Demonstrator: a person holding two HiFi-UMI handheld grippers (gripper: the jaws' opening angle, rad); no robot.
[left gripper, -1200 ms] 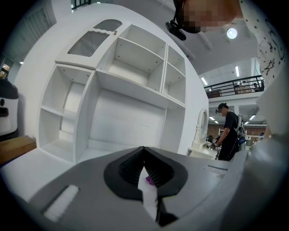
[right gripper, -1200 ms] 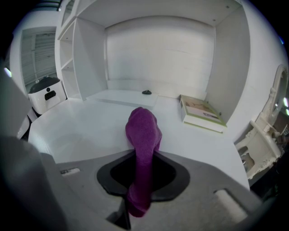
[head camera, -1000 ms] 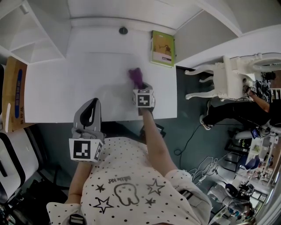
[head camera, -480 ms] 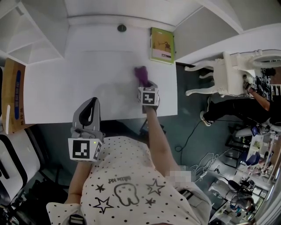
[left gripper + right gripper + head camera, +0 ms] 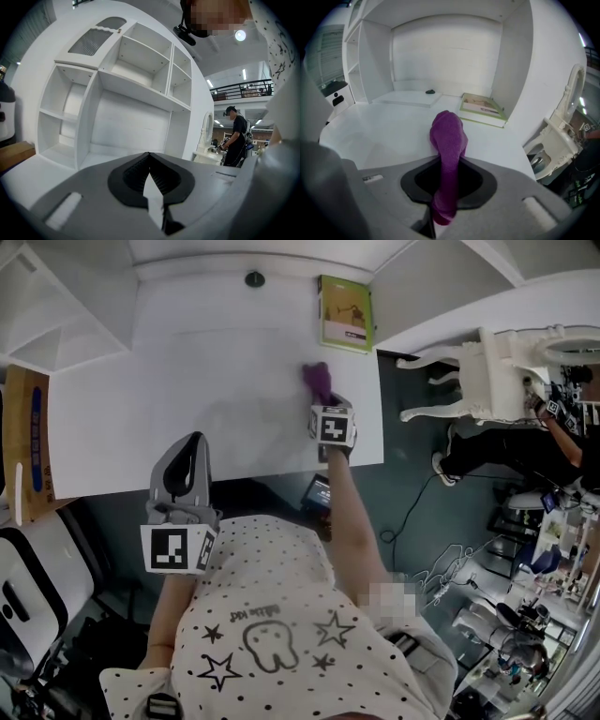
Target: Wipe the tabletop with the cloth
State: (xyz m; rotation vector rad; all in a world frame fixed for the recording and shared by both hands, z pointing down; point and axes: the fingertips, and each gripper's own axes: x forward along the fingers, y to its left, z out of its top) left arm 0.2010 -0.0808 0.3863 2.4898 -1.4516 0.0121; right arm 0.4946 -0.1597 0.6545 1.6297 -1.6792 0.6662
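A purple cloth [image 5: 318, 382] [image 5: 448, 140] lies bunched on the white tabletop [image 5: 187, 418] near its right side, its far end pressed on the surface. My right gripper [image 5: 323, 401] [image 5: 445, 197] is shut on the cloth's near end, with the cloth running out between its jaws toward the back of the desk. My left gripper [image 5: 187, 465] hangs off the front edge of the table, shut with nothing in it; in the left gripper view [image 5: 151, 180] its jaws meet and point up at the white shelving.
A green-edged book [image 5: 345, 313] [image 5: 482, 109] lies at the back right of the desk. A small dark round object [image 5: 254, 279] [image 5: 430, 92] sits at the back. White shelves [image 5: 56, 306] stand at the left, a white chair [image 5: 487, 381] at the right, a cardboard box [image 5: 26, 442] far left.
My right gripper has dragged the purple cloth to the right and a little toward the back of the tabletop. The left gripper has stayed at the front edge.
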